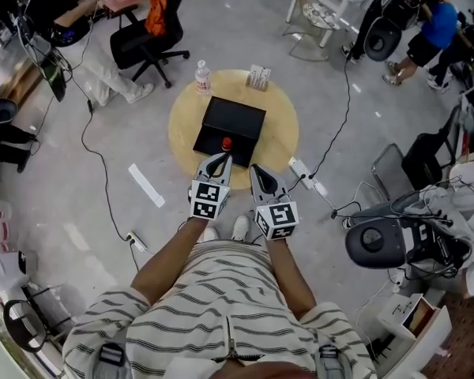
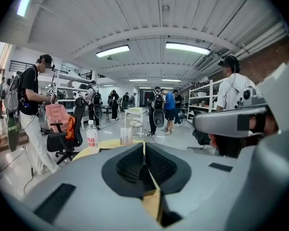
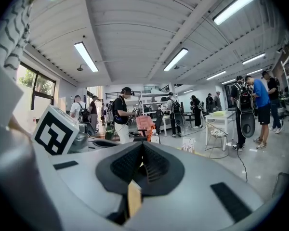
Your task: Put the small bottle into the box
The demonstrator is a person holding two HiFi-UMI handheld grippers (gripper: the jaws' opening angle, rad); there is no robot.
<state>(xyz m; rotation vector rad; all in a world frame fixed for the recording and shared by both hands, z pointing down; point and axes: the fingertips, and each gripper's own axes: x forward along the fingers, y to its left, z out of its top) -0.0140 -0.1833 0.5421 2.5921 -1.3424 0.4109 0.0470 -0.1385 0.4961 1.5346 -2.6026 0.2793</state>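
Observation:
A black box point(image 1: 231, 127) lies in the middle of a round yellow table point(image 1: 276, 144). At the box's near edge stands a small bottle with a red cap point(image 1: 227, 143). My left gripper point(image 1: 223, 159) hovers just short of that bottle, its jaws shut with nothing between them. In the left gripper view the left gripper point(image 2: 144, 146) shows its tips pressed together. My right gripper point(image 1: 255, 170) hangs beside it, over the table's near rim, also shut and empty. The right gripper point(image 3: 143, 146) shows its tips meeting in its own view. Neither gripper view shows the small bottle.
At the table's far edge stand a clear water bottle point(image 1: 203, 76) and a small printed carton point(image 1: 259, 76). A black office chair point(image 1: 146, 42), floor cables, a power strip point(image 1: 309, 178) and a folded chair point(image 1: 395, 168) surround the table. Several people stand beyond.

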